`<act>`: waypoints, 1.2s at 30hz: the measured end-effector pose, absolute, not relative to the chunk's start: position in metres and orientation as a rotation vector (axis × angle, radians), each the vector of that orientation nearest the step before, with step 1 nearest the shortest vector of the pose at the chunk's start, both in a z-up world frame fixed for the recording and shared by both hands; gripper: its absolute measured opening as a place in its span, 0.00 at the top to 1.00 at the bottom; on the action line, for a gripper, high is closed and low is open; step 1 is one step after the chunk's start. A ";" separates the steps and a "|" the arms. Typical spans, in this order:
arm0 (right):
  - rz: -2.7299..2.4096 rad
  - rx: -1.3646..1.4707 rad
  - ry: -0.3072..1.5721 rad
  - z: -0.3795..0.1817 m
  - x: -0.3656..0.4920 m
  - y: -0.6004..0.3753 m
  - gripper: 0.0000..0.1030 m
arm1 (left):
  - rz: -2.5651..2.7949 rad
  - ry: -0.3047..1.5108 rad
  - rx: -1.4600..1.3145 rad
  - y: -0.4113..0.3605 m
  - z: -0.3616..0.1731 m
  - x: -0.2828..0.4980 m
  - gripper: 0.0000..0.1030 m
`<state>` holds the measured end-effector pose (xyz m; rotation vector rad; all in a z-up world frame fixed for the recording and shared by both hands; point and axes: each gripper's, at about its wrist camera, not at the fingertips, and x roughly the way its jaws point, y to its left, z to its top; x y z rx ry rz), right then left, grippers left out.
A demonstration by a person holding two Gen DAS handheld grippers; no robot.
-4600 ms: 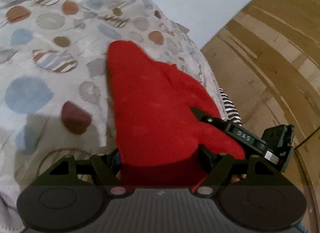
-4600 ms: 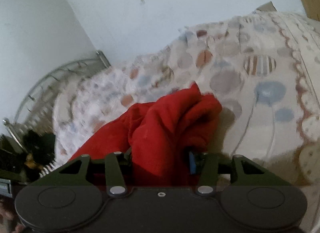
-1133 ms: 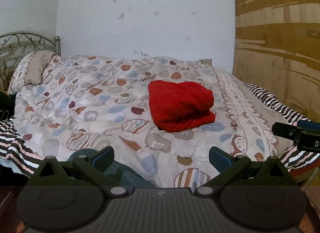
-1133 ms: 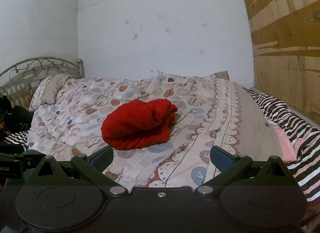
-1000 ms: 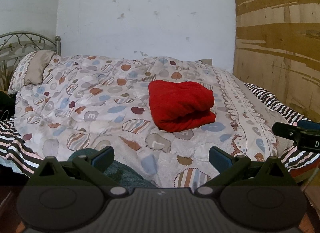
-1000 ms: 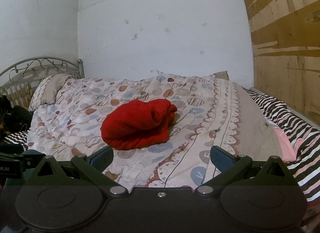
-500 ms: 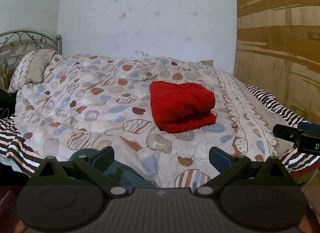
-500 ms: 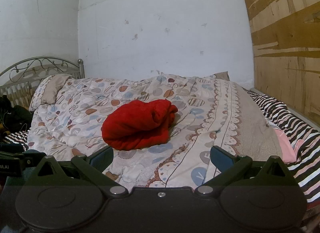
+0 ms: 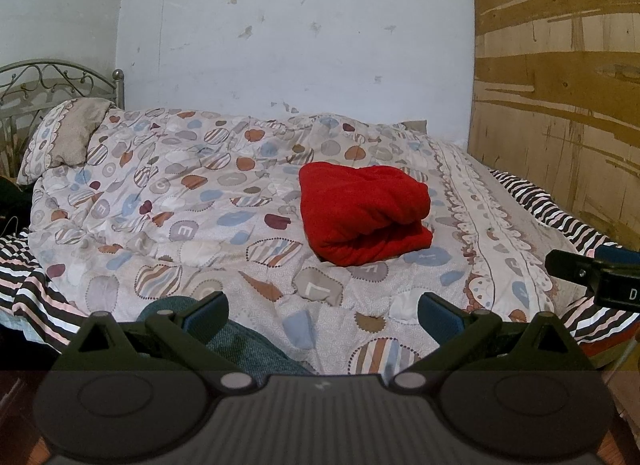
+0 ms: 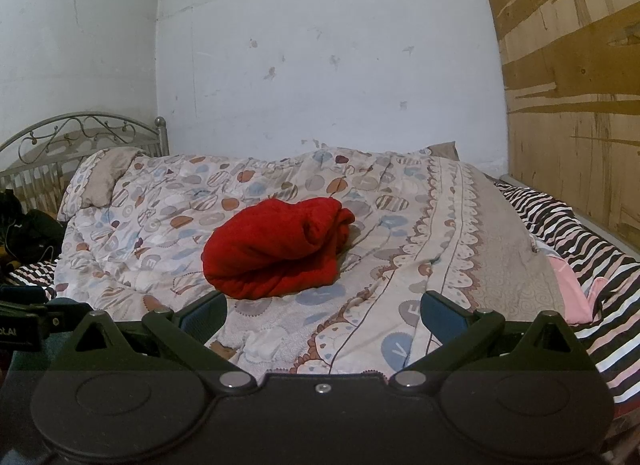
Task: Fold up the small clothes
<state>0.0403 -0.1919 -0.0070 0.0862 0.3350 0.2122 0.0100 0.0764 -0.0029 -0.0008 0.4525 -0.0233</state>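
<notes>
Red cloth, a small garment [image 9: 362, 214] folded into a thick bundle, lies on the patterned quilt [image 9: 192, 225] near the middle of the bed, well apart from both of your tools. From the left wrist view it sits right of centre; from the right wrist view [image 10: 276, 251] it sits left of centre, with its rounded fold toward you and looser ends on the far right side. Your left gripper [image 9: 322, 311] is held back at the near edge of the bed with its jaws spread wide and nothing between them; your right gripper [image 10: 323, 311] is likewise spread wide and empty. Each tool shows at the edge of the other's view, so they are side by side. A teal fabric [image 9: 244, 341] shows just below the left gripper, at the near edge (whether it is another garment or your own clothing cannot be told). A striped sheet [image 10: 576, 241] runs along the right side, a pillow [image 9: 68, 137] rests at the far left by the metal headboard, and a wooden panel [image 9: 560, 105] stands on the right. Judged from how things lie, the red piece looks finished and set down, so you seem to be between items. The next move would call for finding another small garment, if there is one, reaching it with open jaws, and spreading it flat on a bare patch of quilt before the first fold.
</notes>
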 end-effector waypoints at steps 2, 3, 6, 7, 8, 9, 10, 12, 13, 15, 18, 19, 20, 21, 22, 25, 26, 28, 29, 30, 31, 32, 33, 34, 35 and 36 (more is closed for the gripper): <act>0.212 0.086 0.335 -0.007 0.040 -0.192 0.00 | -0.023 0.453 0.000 0.076 -0.003 0.010 0.00; 0.212 0.086 0.335 -0.007 0.040 -0.192 0.00 | -0.023 0.453 -0.001 0.076 -0.003 0.010 0.00; 0.212 0.085 0.335 -0.007 0.040 -0.192 0.00 | -0.024 0.452 -0.001 0.077 -0.003 0.010 0.00; 0.213 0.085 0.335 -0.007 0.040 -0.192 0.00 | -0.028 0.452 -0.001 0.076 -0.003 0.010 0.00; 0.213 0.085 0.334 -0.007 0.040 -0.192 0.00 | -0.031 0.452 0.002 0.076 -0.003 0.009 0.00; 0.213 0.085 0.335 -0.007 0.040 -0.191 0.00 | -0.032 0.451 0.004 0.076 -0.002 0.009 0.00; 0.212 0.083 0.336 -0.007 0.040 -0.191 0.00 | -0.033 0.452 0.007 0.075 -0.001 0.009 0.00; 0.211 0.081 0.337 -0.007 0.041 -0.191 0.00 | -0.033 0.450 0.009 0.074 0.000 0.009 0.00; 0.212 0.081 0.337 -0.007 0.041 -0.191 0.00 | -0.032 0.450 0.010 0.072 0.001 0.009 0.00; 0.213 0.081 0.337 -0.007 0.041 -0.191 0.00 | -0.032 0.450 0.009 0.073 0.001 0.009 0.00; 0.213 0.080 0.337 -0.007 0.041 -0.191 0.00 | -0.039 0.439 0.000 0.072 0.002 0.008 0.00; 0.212 0.080 0.337 -0.007 0.041 -0.191 0.00 | -0.037 0.426 -0.006 0.072 0.004 0.007 0.00; 0.213 0.080 0.338 -0.007 0.041 -0.191 0.00 | -0.033 0.409 -0.009 0.071 0.005 0.005 0.00; 0.213 0.079 0.339 -0.007 0.041 -0.191 0.00 | -0.029 0.386 -0.007 0.070 0.007 0.002 0.00; 0.212 0.078 0.340 -0.007 0.041 -0.191 0.00 | -0.029 0.361 0.000 0.068 0.008 0.000 0.00; 0.211 0.077 0.342 -0.008 0.042 -0.192 0.00 | -0.020 0.328 0.023 0.064 0.011 -0.002 0.00; 0.212 0.077 0.342 -0.008 0.042 -0.192 0.00 | -0.014 0.327 0.025 0.063 0.011 -0.002 0.00; 0.212 0.076 0.341 -0.008 0.042 -0.192 0.00 | -0.015 0.328 0.021 0.063 0.011 -0.001 0.00; 0.212 0.075 0.340 -0.008 0.042 -0.191 0.00 | -0.018 0.331 0.014 0.063 0.011 0.000 0.00; 0.213 0.072 0.339 -0.008 0.042 -0.192 0.00 | -0.020 0.333 0.009 0.065 0.011 0.000 0.00; 0.213 0.068 0.339 -0.008 0.042 -0.192 0.00 | -0.021 0.336 0.004 0.065 0.010 0.001 0.00; 0.212 0.064 0.338 -0.009 0.043 -0.192 0.00 | -0.021 0.337 0.001 0.066 0.010 0.000 0.00; 0.213 0.062 0.338 -0.009 0.043 -0.192 0.00 | -0.020 0.338 -0.002 0.066 0.009 0.000 0.00; 0.213 0.062 0.339 -0.009 0.043 -0.192 0.00 | -0.019 0.338 -0.005 0.067 0.009 0.001 0.00; 0.213 0.064 0.339 -0.009 0.043 -0.192 0.00 | -0.017 0.339 -0.008 0.068 0.009 0.000 0.00; 0.214 0.064 0.340 -0.009 0.043 -0.192 0.00 | -0.014 0.341 -0.010 0.068 0.008 -0.001 0.00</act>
